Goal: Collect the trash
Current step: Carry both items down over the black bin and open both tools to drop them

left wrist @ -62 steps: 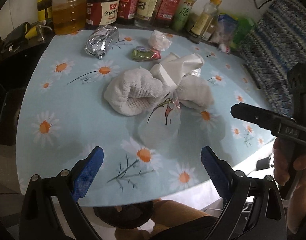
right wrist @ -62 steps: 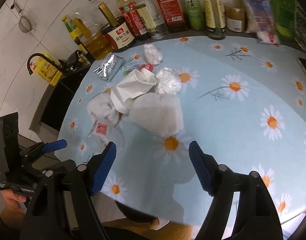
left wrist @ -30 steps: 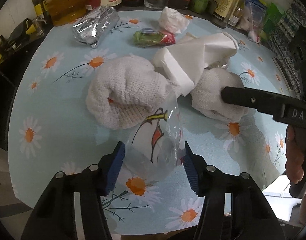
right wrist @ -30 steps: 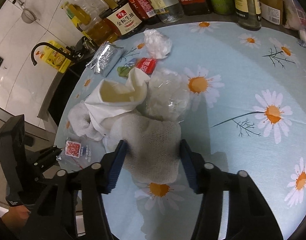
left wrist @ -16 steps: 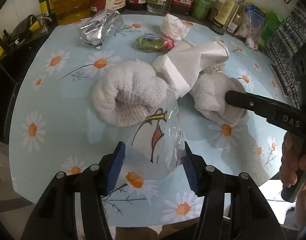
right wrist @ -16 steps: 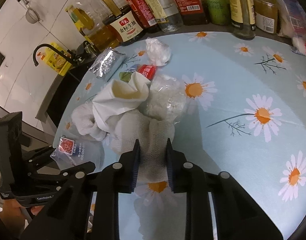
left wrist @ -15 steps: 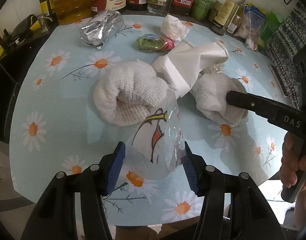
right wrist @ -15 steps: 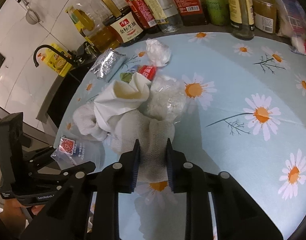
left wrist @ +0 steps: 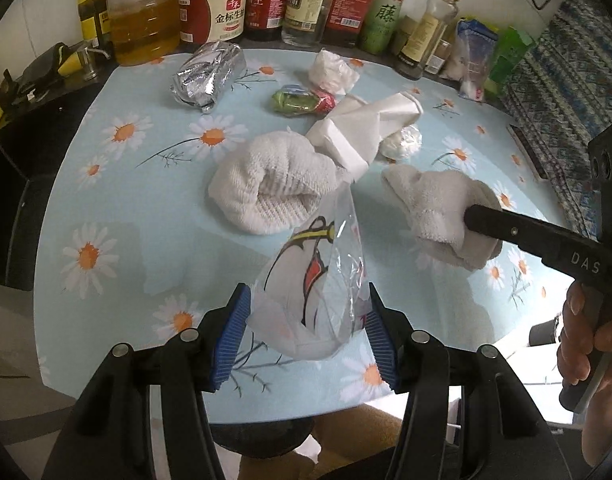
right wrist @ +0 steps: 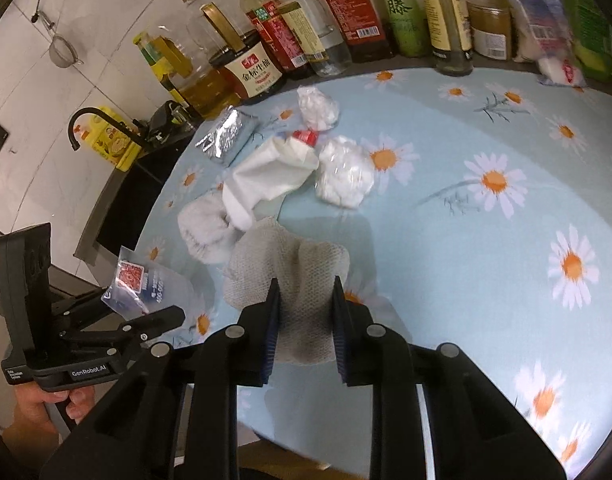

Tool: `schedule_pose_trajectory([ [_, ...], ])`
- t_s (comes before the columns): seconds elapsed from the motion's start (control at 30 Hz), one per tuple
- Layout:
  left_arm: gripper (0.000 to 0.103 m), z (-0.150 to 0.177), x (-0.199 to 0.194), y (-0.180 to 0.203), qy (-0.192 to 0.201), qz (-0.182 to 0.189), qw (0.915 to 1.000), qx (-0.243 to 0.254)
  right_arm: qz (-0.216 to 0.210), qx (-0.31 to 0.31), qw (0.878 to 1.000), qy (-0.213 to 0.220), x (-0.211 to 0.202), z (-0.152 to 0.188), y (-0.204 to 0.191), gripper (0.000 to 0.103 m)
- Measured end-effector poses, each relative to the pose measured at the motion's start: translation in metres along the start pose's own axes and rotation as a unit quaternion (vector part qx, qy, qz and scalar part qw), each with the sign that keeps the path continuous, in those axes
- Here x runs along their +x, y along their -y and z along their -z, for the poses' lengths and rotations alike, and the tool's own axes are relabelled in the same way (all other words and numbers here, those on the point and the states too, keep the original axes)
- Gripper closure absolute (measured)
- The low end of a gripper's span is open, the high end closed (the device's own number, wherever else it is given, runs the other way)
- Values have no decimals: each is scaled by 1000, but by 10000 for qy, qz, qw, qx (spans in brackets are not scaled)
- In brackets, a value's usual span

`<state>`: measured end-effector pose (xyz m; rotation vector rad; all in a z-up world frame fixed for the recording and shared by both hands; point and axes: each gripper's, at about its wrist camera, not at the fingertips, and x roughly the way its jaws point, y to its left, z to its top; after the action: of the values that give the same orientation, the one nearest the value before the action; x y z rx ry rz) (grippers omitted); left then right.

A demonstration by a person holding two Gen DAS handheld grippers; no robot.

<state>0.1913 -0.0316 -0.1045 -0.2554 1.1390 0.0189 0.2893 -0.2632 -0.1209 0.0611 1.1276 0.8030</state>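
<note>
Two pieces of trash are gripped at once, one per hand, so the pick-up step is judged done and the carry-off step is in hand. Between the pads of the left gripper [left wrist: 306, 332] a clear plastic bag [left wrist: 317, 280] w/ a red-and-black print is pinched, the jaws partly closed and pressing its sides. The right gripper [right wrist: 304, 316] is clamped tight on a crumpled white cloth [right wrist: 294, 272], which is bunched between the pads and seen clear of the table [right wrist: 485, 280] in the left wrist view. Next move, as judged: both items are to be taken off the table to a bin, but no bin is seen in either view, so its place cannot be told. Just beyond the left fingers a second rolled cloth [left wrist: 274, 188] is left lying, then a white paper bag [left wrist: 361, 132] touching it, then a green-red wrapper [left wrist: 302, 102], a foil packet [left wrist: 206, 76] and a tissue wad [left wrist: 331, 72], w/ sauce bottles [left wrist: 230, 4] at the far edge. A clear crinkled wad [right wrist: 345, 176] beyond the right fingers is shown whole by the right wrist view only; the bag's red label side is also given there. The cloth's free hang is shown by the left view only.
</note>
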Motion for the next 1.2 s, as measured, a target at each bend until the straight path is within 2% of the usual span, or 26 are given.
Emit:
schedule_pose_trajectory([
  [0.53, 49, 42, -35, -24, 186, 348, 9987, 312, 306, 157, 9992, 191, -24, 57, -58, 78],
  [1.2, 49, 108, -44, -69, -112, 454, 9985, 284, 199, 128, 9997, -103, -3, 127, -125, 78],
])
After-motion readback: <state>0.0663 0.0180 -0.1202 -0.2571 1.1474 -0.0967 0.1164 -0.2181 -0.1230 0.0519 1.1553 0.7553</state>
